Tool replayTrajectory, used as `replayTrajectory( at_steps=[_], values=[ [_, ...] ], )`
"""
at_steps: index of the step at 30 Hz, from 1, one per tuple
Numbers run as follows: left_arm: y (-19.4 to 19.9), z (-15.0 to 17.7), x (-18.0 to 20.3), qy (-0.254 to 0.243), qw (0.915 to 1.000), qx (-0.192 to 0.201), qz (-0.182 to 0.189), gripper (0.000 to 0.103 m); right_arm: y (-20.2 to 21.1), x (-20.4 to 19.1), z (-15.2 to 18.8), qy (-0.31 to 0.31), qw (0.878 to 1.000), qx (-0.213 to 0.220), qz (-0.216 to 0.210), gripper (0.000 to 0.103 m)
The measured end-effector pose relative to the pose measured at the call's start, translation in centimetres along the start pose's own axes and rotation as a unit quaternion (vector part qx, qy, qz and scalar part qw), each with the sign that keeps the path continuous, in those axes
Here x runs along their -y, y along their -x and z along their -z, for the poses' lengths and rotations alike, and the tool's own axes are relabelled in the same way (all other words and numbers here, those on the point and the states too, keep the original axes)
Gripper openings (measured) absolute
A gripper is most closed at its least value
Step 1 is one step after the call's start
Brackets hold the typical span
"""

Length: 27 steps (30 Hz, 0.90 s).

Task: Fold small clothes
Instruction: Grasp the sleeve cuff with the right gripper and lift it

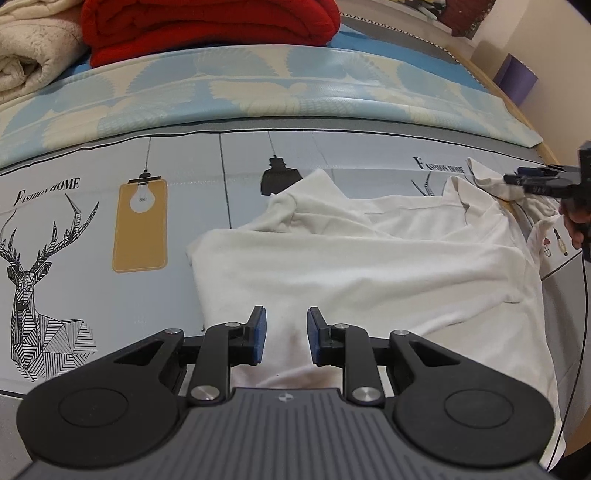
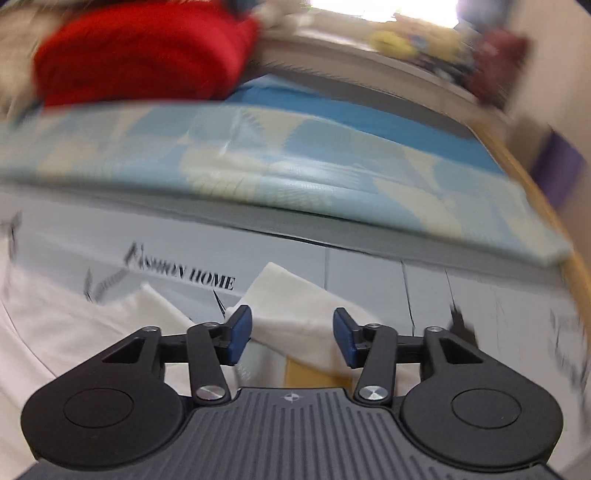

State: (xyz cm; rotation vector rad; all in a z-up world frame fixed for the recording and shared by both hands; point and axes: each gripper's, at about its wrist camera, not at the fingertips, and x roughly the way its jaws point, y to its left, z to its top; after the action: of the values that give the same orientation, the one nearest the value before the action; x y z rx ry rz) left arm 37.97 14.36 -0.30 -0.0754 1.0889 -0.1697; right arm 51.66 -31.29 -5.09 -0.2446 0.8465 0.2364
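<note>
A small white shirt (image 1: 362,266) lies partly folded on the printed grey sheet (image 1: 92,236), one sleeve pointing to the back. My left gripper (image 1: 282,338) is open, its blue pads apart just above the shirt's near hem, holding nothing. My right gripper (image 2: 291,336) is open over a white sleeve (image 2: 295,306) of the same shirt, with the cloth between and below the pads; the view is motion-blurred. In the left wrist view the right gripper (image 1: 532,181) shows at the far right edge, above the shirt's right side.
A blue and cream patterned mat (image 1: 258,85) lies behind the sheet. A red blanket (image 1: 207,26) and a cream blanket (image 1: 29,48) are stacked at the back left. The bed's wooden edge (image 2: 546,206) runs along the right, with a purple box (image 1: 515,79) beyond.
</note>
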Motion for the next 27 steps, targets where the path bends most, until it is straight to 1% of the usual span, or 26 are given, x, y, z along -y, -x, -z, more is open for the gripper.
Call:
replayTrajectory(
  at_steps=[1,3,4,6,8,11,12,14,15,16,18,20,21,22,23,24,25,26,27],
  values=[
    [-0.1,0.0,-0.1,0.001,1.0,0.0,-0.002,0.026,-0.8,-0.6,-0.2,0.035,0.999,-0.011,-0.007,0.055],
    [-0.3,0.0,-0.4,0.004,1.0,-0.003,-0.005,0.026,-2.2,-1.7,-0.4,0.101,0.994,-0.036,-0.021,0.055],
    [-0.4,-0.1,-0.5,0.004,0.9999,-0.006,-0.008,0.026,-2.7,-2.1,-0.4,0.128,0.99,-0.043,-0.03,0.055],
    [-0.5,-0.1,-0.5,0.001,0.9999,-0.007,-0.009,0.026,-3.4,-3.2,-0.5,0.171,0.983,-0.05,-0.034,0.055],
    [-0.6,-0.1,-0.5,-0.001,0.9999,-0.008,-0.01,0.026,-4.3,-3.8,-0.7,0.201,0.977,-0.064,-0.023,0.055],
    [-0.7,-0.2,-0.7,0.002,0.9999,-0.009,-0.013,0.026,-5.2,-4.7,-1.0,0.223,0.972,-0.078,-0.016,0.052],
    [-0.6,-0.2,-0.7,0.003,0.9999,-0.009,-0.013,0.026,-5.4,-5.1,-1.1,0.231,0.97,-0.081,-0.014,0.05],
    [-0.5,-0.3,-1.0,0.006,0.9999,-0.007,-0.014,0.026,-5.5,-5.8,-1.1,0.244,0.966,-0.087,-0.008,0.032],
    [-0.4,-0.3,-1.1,0.007,0.9998,-0.007,-0.015,0.026,-5.4,-5.9,-1.1,0.241,0.967,-0.087,-0.012,0.016],
    [-0.3,-0.3,-1.2,0.009,0.9998,-0.005,-0.016,0.026,-5.1,-5.8,-1.2,0.231,0.969,-0.082,-0.018,0.008],
    [0.0,-0.4,-1.4,0.013,0.9998,-0.002,-0.015,0.026,-4.0,-4.9,-1.6,0.193,0.98,-0.055,-0.02,0.008],
    [0.3,-0.3,-1.5,0.014,0.9998,-0.002,-0.016,0.026,-2.3,-2.4,-2.6,0.114,0.993,-0.023,-0.015,0.008],
    [0.4,-0.3,-1.5,0.013,0.9998,-0.001,-0.017,0.026,-1.1,-0.7,-3.0,0.064,0.998,-0.003,-0.014,0.008],
    [0.5,-0.3,-1.5,0.012,0.9998,0.001,-0.016,0.026,0.2,1.1,-3.1,0.017,1.0,0.017,-0.013,0.008],
    [0.6,-0.3,-1.6,0.013,0.9998,0.002,-0.016,0.026,1.6,3.1,-3.1,-0.029,0.999,0.037,-0.008,0.008],
    [0.7,-0.3,-1.6,0.013,0.9998,0.002,-0.017,0.026,3.0,5.3,-2.8,-0.081,0.995,0.056,0.001,0.008],
    [0.7,-0.4,-1.6,0.013,0.9997,0.003,-0.018,0.026,4.5,7.8,-2.1,-0.138,0.987,0.077,0.008,0.008],
    [0.7,-0.4,-1.6,0.012,0.9998,0.004,-0.018,0.026,5.8,10.1,-1.1,-0.19,0.977,0.096,0.014,0.008],
    [0.7,-0.4,-1.6,0.011,0.9998,0.004,-0.018,0.026,7.3,12.5,0.3,-0.246,0.962,0.118,0.024,0.008]
  ],
)
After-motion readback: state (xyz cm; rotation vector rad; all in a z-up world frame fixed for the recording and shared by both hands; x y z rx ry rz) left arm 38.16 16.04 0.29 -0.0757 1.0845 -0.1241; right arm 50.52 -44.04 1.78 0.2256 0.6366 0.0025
